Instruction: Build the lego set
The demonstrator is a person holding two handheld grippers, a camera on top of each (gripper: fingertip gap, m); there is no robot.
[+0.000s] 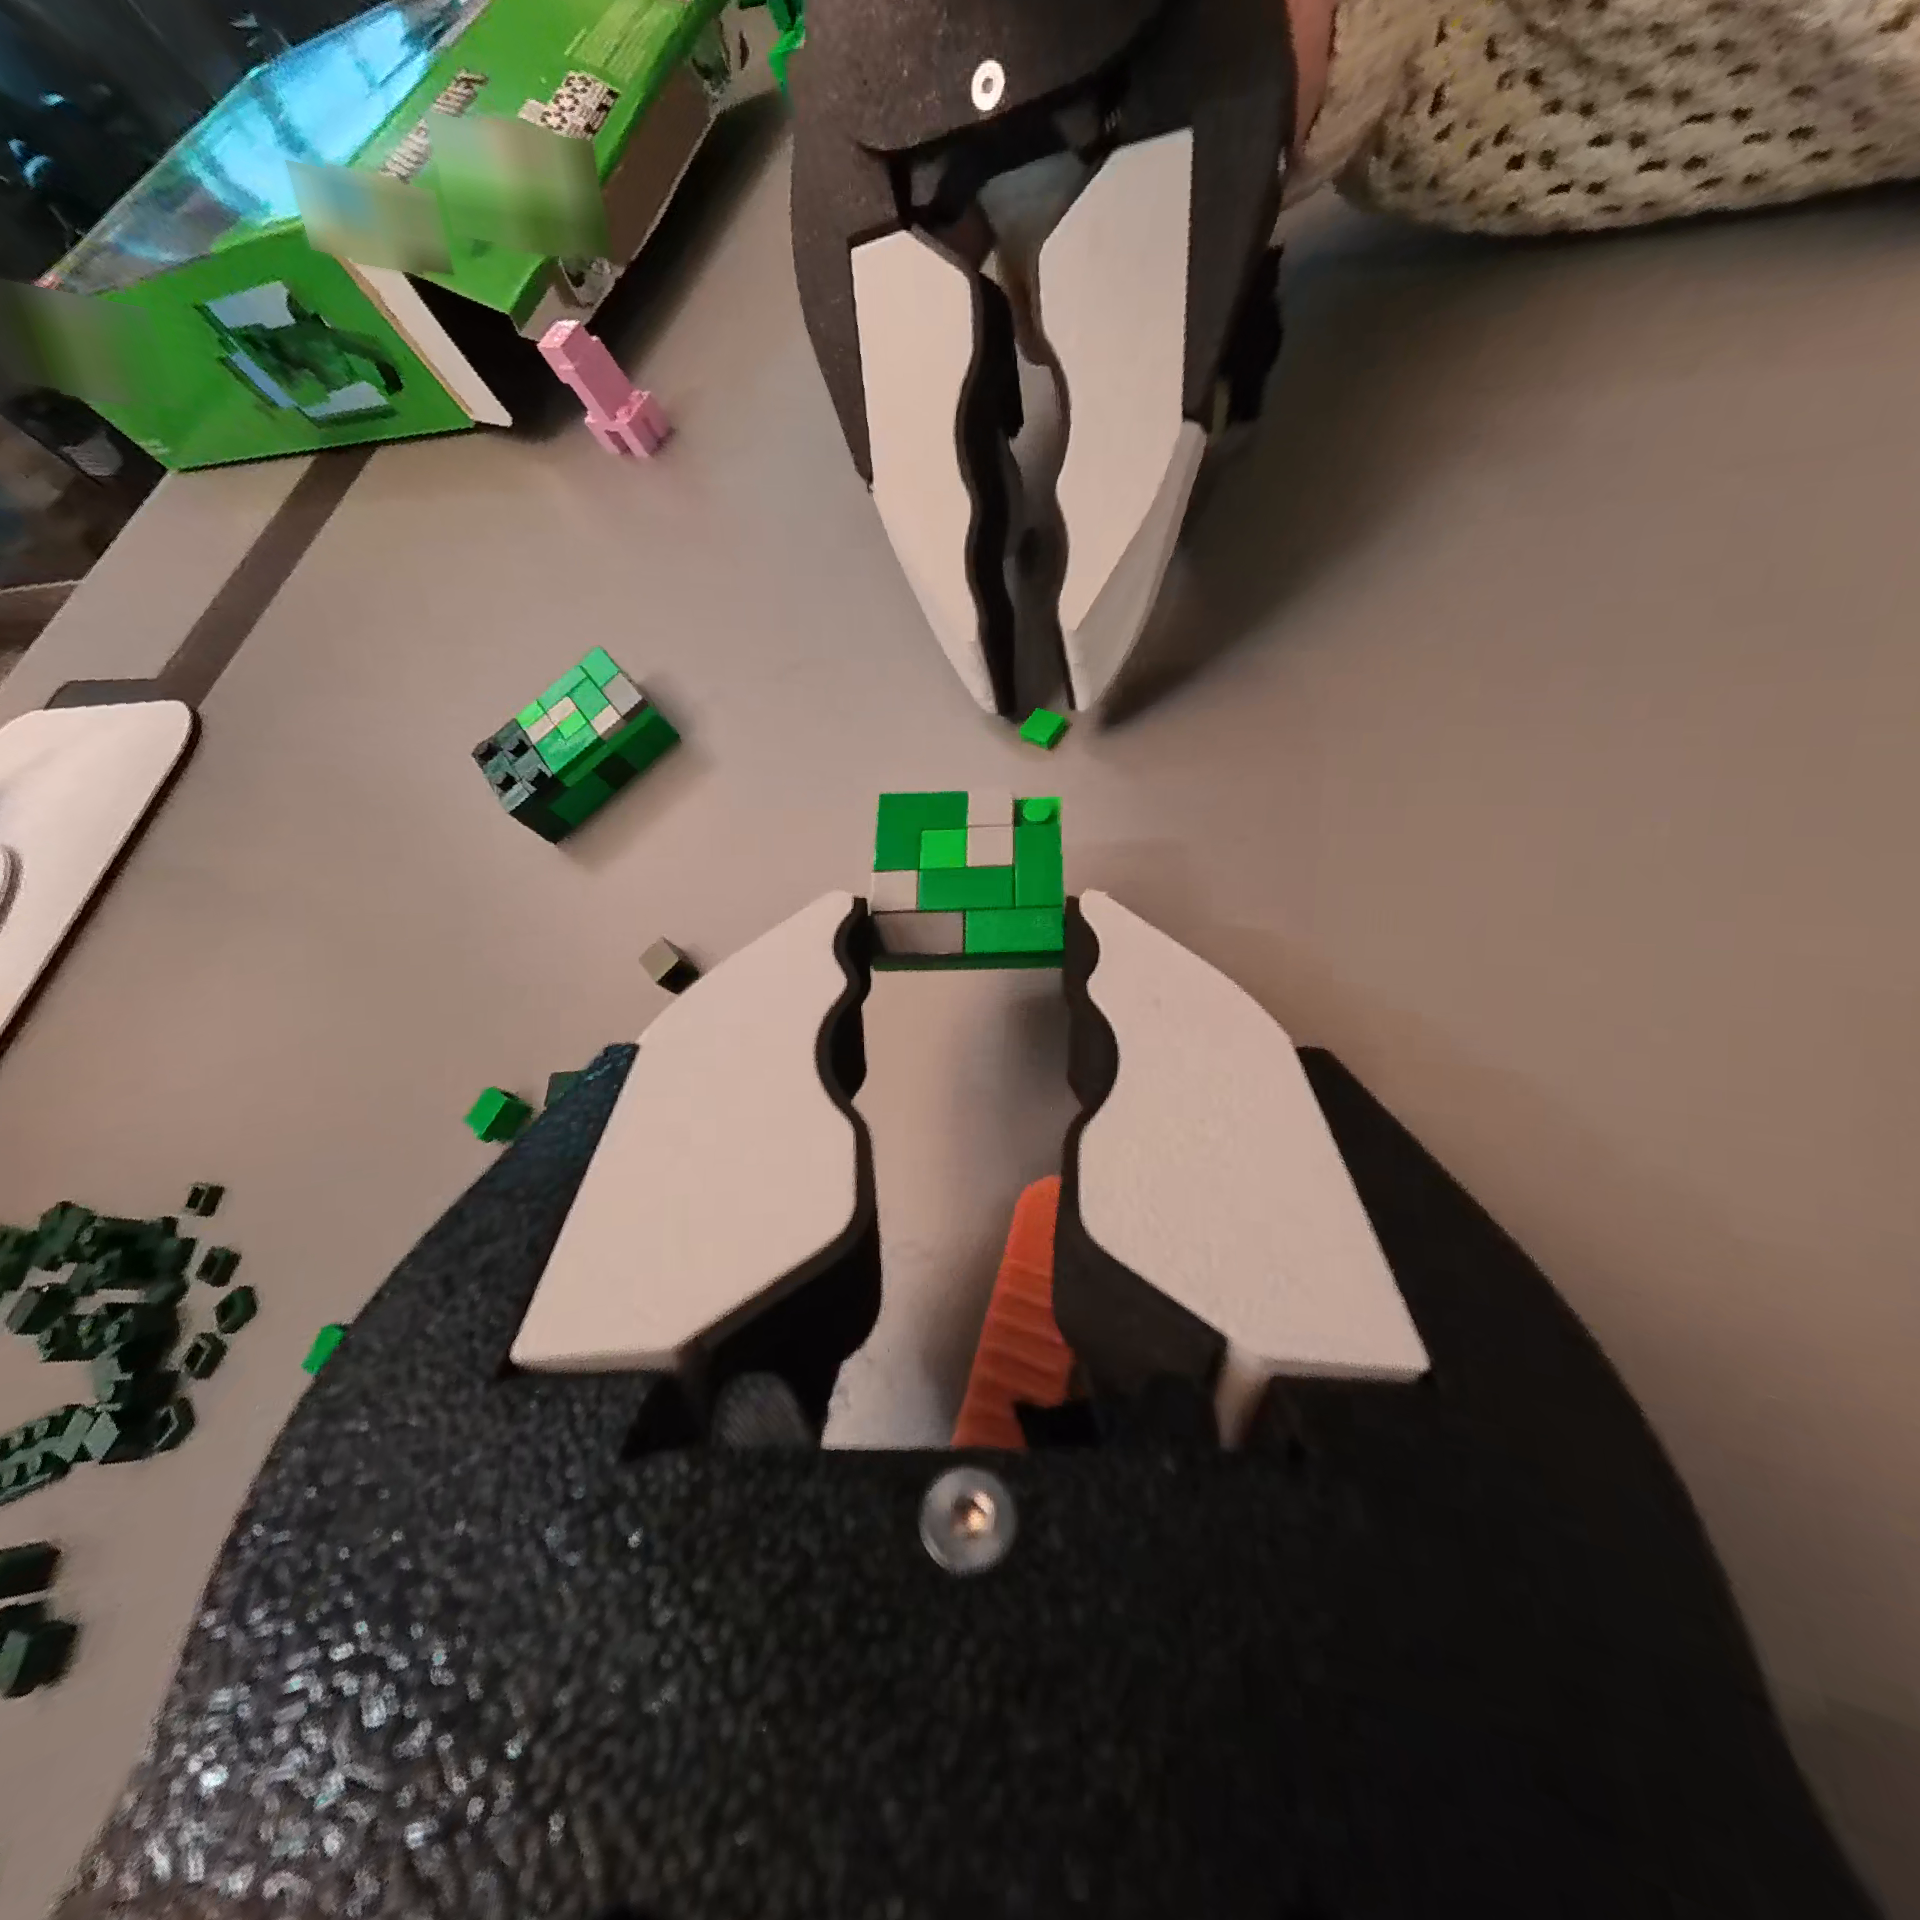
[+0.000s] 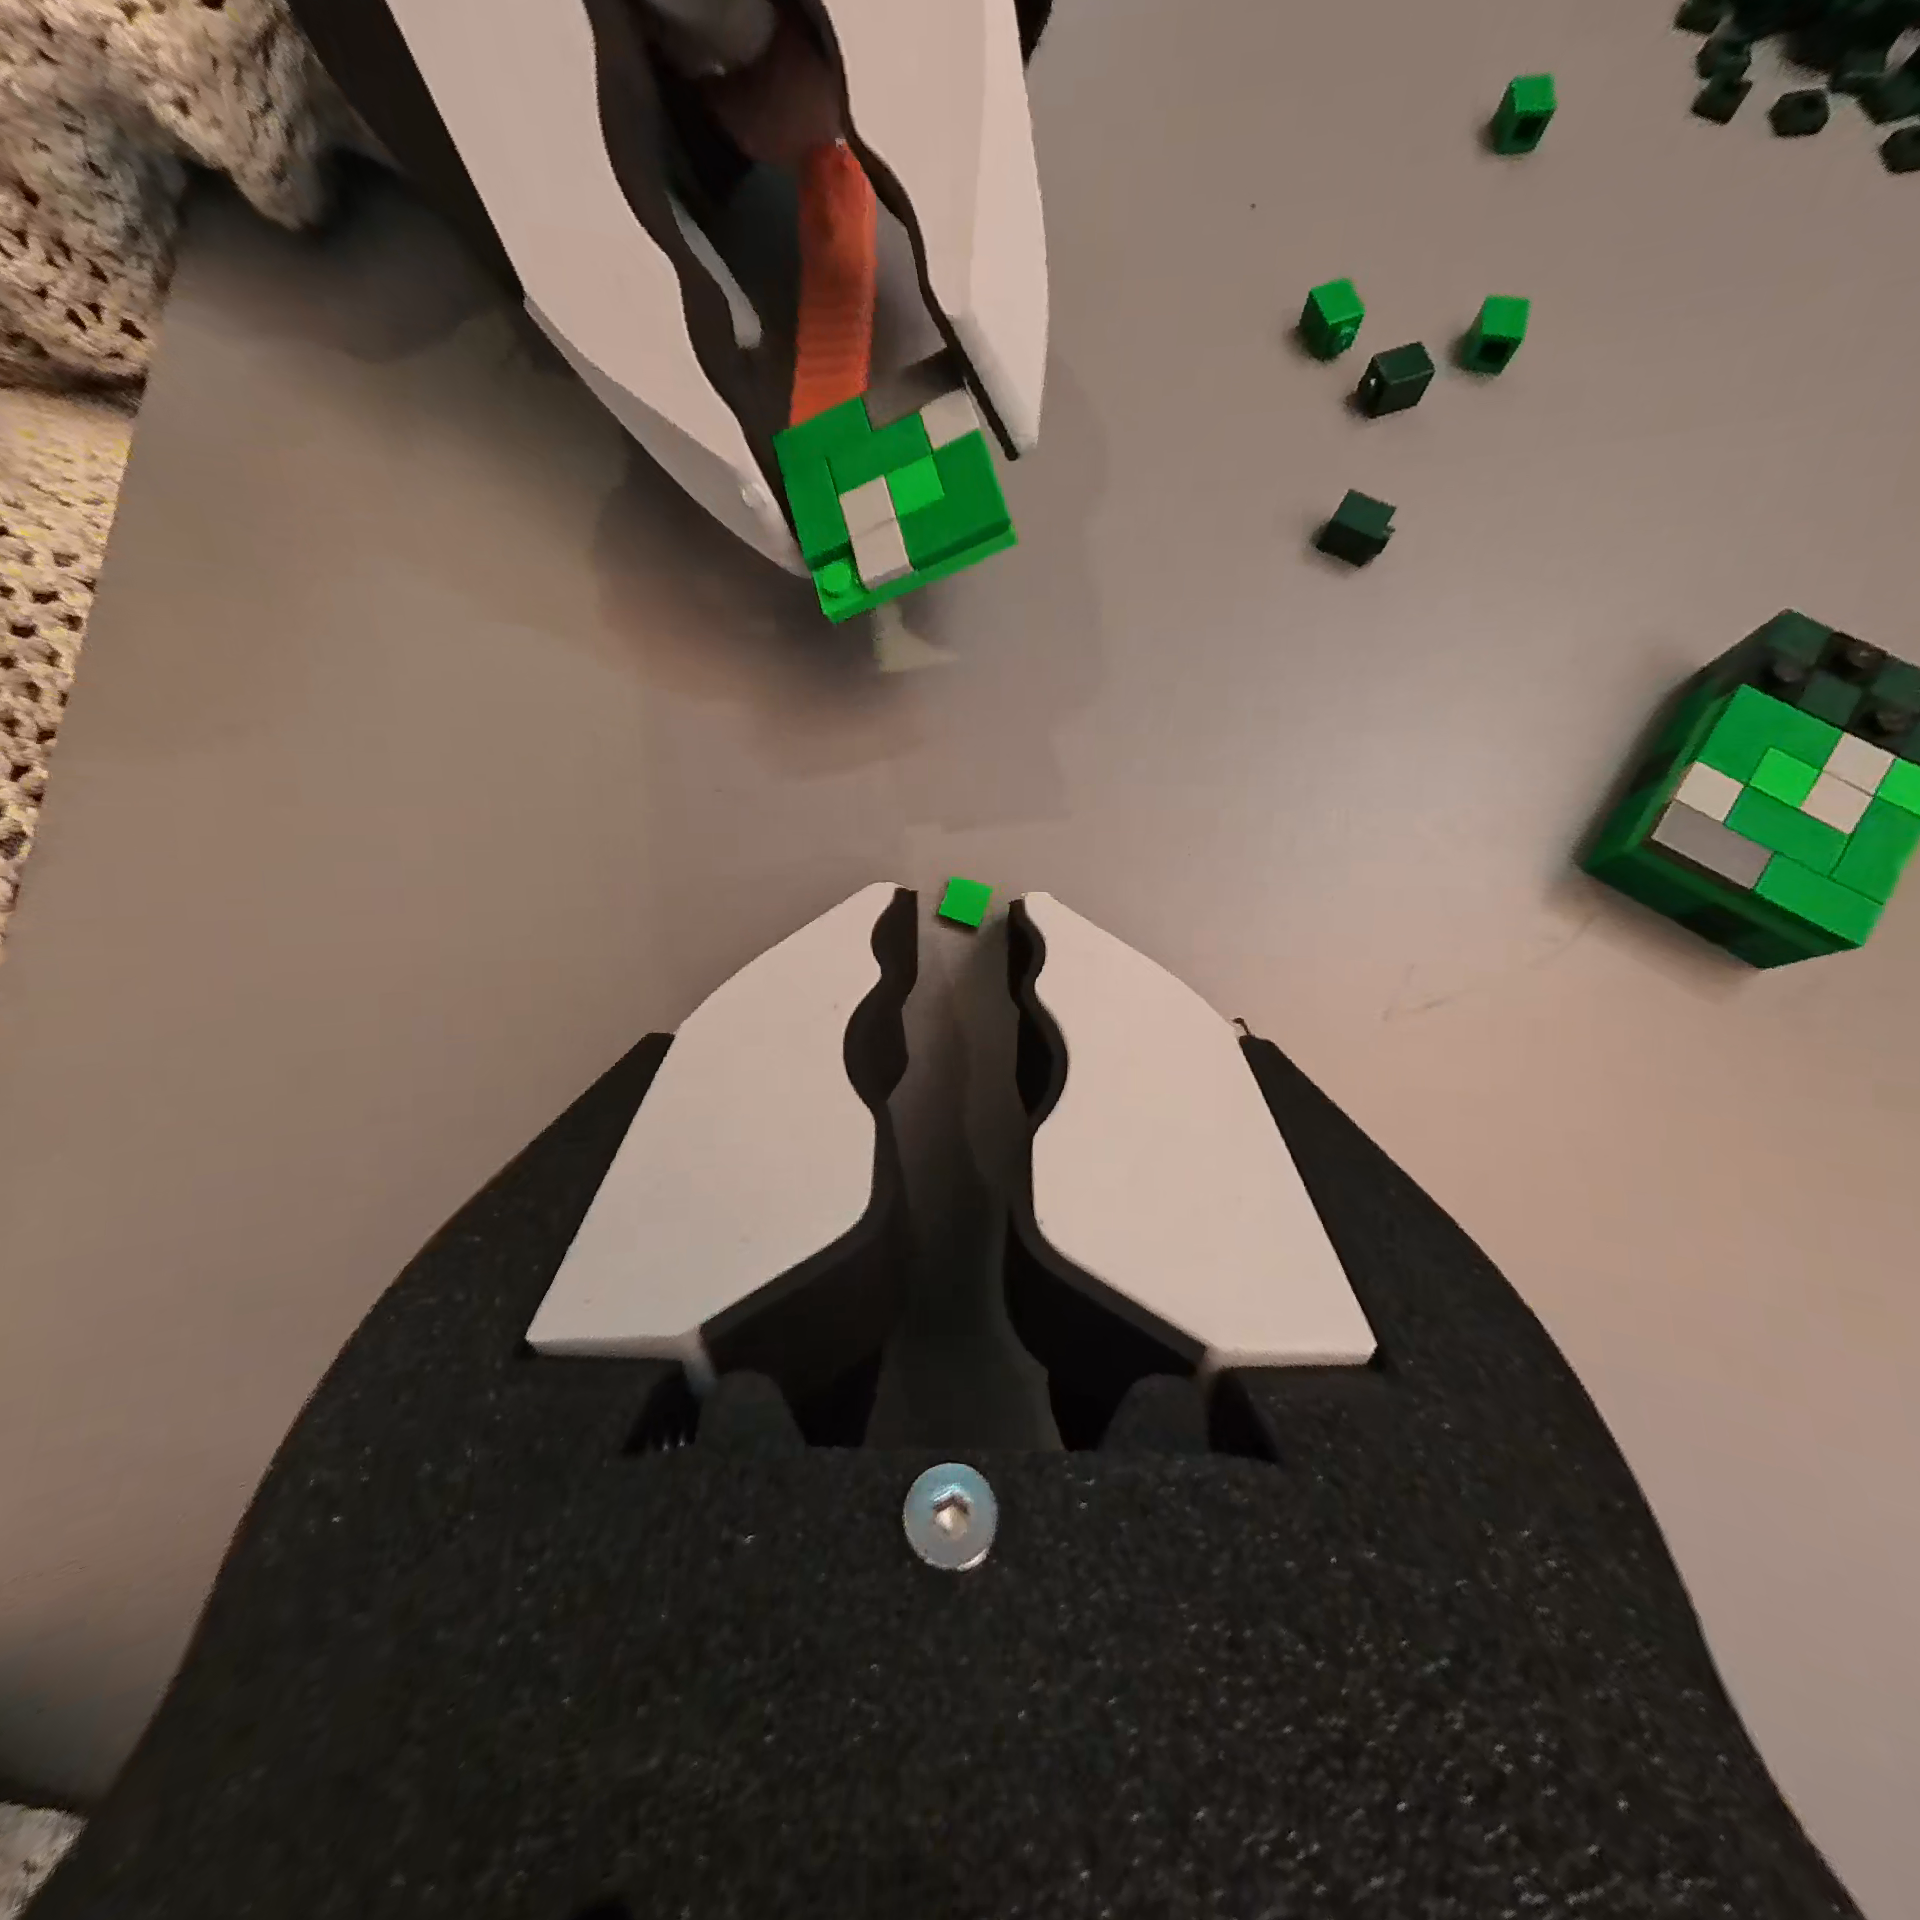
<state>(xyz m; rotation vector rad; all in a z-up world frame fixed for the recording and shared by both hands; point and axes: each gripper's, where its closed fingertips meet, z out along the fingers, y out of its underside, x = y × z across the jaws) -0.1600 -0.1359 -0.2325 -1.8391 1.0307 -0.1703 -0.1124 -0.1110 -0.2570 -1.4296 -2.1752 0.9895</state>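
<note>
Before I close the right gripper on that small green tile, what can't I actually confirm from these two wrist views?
- Whether the right gripper touches the small green tile: too small in both views.
- Underside of the green plate assembly in the left gripper: hidden by its own tiled top, both views.
- Dark green brick pile: blurred and cut by the left wrist view's edge, uncountable.
- Green box: patches cover part of it.

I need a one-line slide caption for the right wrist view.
Right gripper, slightly open, straddles a small flat green square tile on the grey table; left gripper holds a green-and-grey tiled plate.
</note>
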